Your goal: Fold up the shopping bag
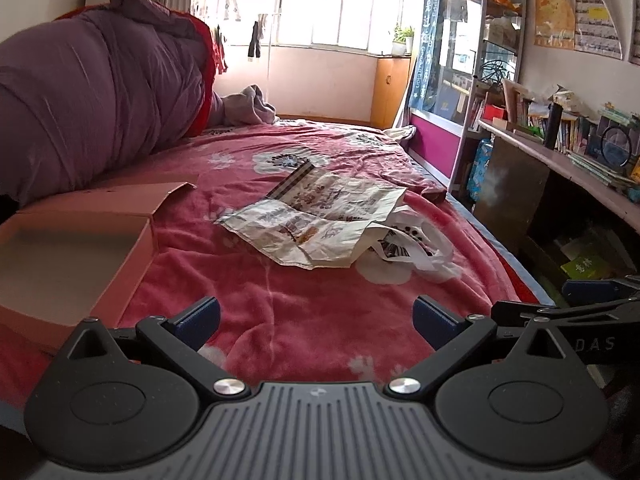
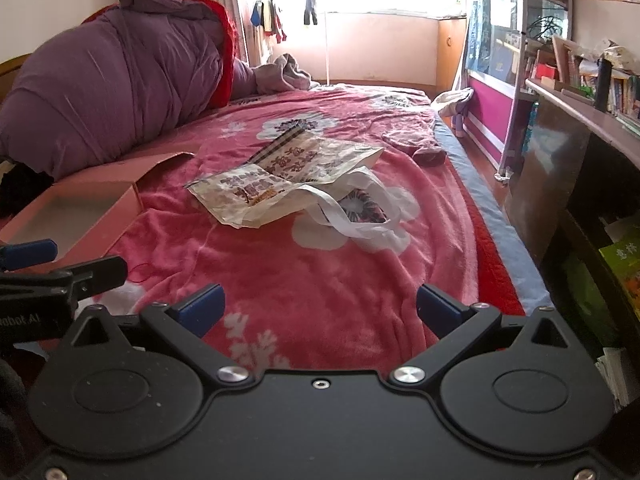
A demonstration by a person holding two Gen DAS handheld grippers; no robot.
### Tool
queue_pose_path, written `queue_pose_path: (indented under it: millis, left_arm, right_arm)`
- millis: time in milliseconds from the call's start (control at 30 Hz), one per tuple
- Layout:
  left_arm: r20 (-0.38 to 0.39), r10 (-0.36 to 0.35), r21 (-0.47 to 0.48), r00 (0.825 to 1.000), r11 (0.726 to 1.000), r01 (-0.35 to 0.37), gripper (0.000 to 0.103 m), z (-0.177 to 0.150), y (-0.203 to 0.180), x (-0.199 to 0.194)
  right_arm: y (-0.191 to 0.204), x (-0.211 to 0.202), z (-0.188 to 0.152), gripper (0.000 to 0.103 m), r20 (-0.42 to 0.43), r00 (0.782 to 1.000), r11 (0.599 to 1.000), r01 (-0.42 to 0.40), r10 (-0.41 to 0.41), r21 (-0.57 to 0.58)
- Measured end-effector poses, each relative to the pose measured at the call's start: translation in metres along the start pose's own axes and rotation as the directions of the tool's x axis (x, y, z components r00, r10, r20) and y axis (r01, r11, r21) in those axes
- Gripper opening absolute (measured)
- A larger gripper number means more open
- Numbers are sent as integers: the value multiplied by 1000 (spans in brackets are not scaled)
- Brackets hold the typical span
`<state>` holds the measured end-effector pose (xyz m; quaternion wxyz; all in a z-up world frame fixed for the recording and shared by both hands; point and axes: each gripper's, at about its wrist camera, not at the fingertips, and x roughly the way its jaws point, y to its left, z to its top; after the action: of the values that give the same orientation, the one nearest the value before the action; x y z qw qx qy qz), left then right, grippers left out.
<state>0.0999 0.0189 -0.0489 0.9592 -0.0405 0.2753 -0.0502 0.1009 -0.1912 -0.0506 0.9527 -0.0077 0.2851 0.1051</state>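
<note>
One shopping bag [image 1: 320, 220], one box [image 1: 76, 248], two grippers [image 1: 316, 324] [image 2: 320, 312]

1. A bed under a red flowered blanket [image 1: 312, 320] fills the room, with a rolled purple quilt [image 1: 92, 92] along its left side.
2. Bright daylight floods through wide windows [image 1: 340, 4] at the far end.
3. A glass-fronted cabinet [image 1: 472, 40] and a long shelf [image 1: 560, 160] crowded with books line the right wall, where posters [image 1: 576, 16] hang.

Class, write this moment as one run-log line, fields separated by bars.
stage: before first grasp | shopping bag: unfolded on blanket, handles toward right | left gripper: open, empty | right gripper: open, empty | pink box: left of bag
</note>
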Motion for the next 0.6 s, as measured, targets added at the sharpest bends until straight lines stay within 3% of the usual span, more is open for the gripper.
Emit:
queue_pose_path:
  millis: [367, 600]
  left_arm:
    - [-3, -48, 40, 999, 998, 48, 103, 7, 23, 63]
    - [-19, -53, 81, 998, 995, 54, 103, 15, 38, 102]
  right_arm:
    - [-12, 53, 12, 103, 6, 1000, 999, -23, 24, -22]
    - [-14, 90, 29, 103, 14, 995, 994, -99, 100, -42]
